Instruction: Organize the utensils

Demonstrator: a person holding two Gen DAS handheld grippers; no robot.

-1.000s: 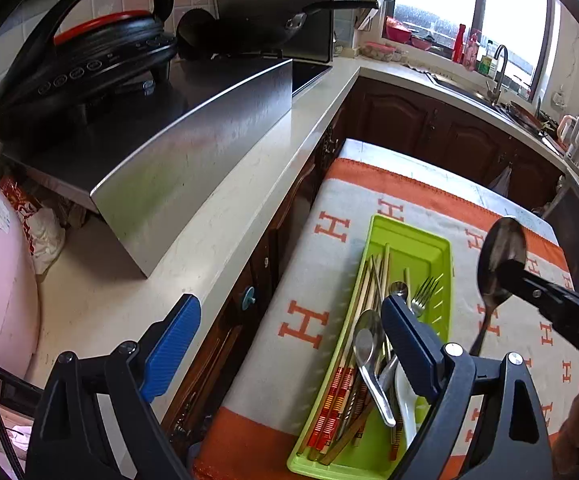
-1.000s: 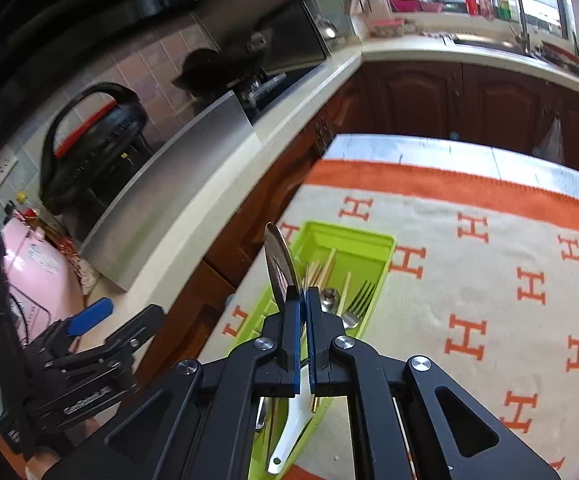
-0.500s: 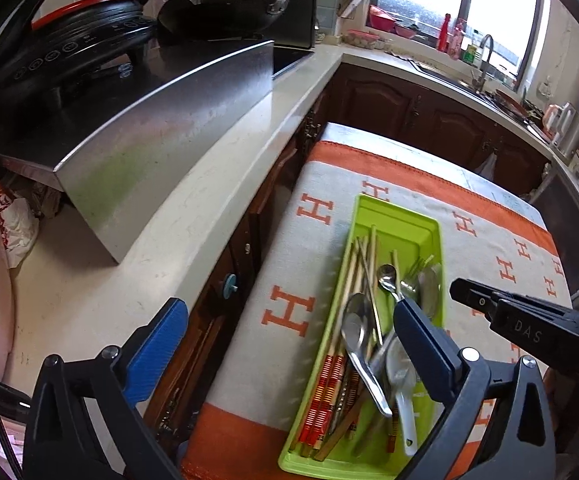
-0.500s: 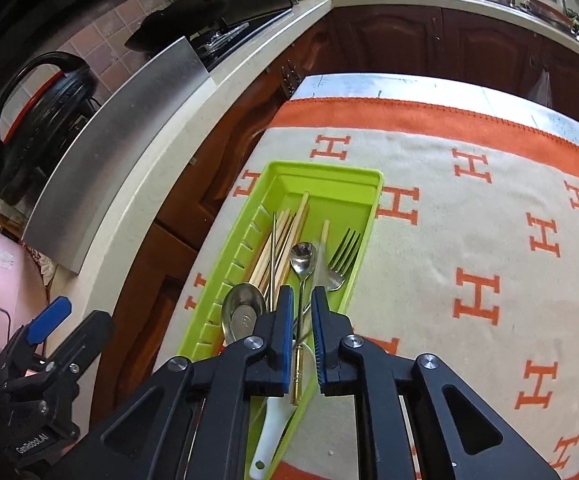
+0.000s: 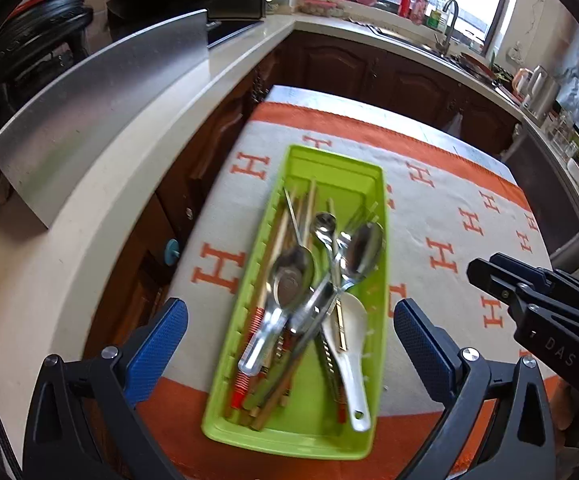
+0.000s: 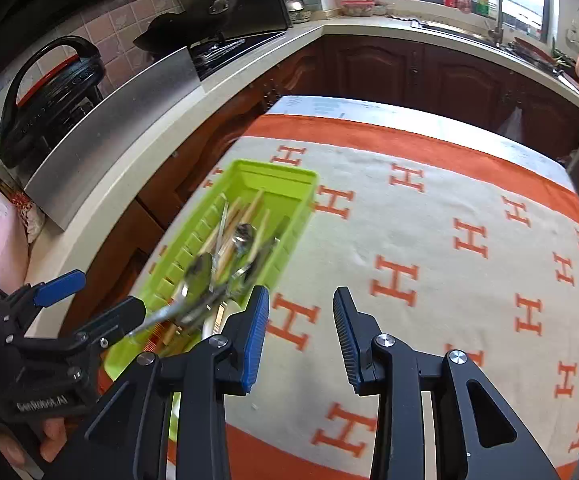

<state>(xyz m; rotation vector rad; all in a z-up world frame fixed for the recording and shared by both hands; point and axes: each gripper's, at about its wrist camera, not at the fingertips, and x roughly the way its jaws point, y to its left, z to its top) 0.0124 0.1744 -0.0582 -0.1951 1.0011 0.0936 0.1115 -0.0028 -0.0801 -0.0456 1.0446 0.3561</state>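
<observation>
A lime-green tray lies lengthwise on a cloth with orange H marks. It holds a jumble of chopsticks, a fork, two large metal spoons, a small spoon and a white ceramic spoon. My left gripper hangs wide open above the tray's near half, touching nothing. My right gripper is over bare cloth just right of the tray; its jaws are opening with nothing between them. It also shows in the left wrist view as the right gripper.
A pale counter runs along the left with a steel panel and a black cooker. Dark wooden cabinets stand behind the table. A sink with a tap and bottles sit under the window. A hand holds the left gripper.
The right gripper held a metal spoon upright, lowered it over the tray, let it go and swung right over the cloth, jaws parting. The left gripper moved over the tray.
</observation>
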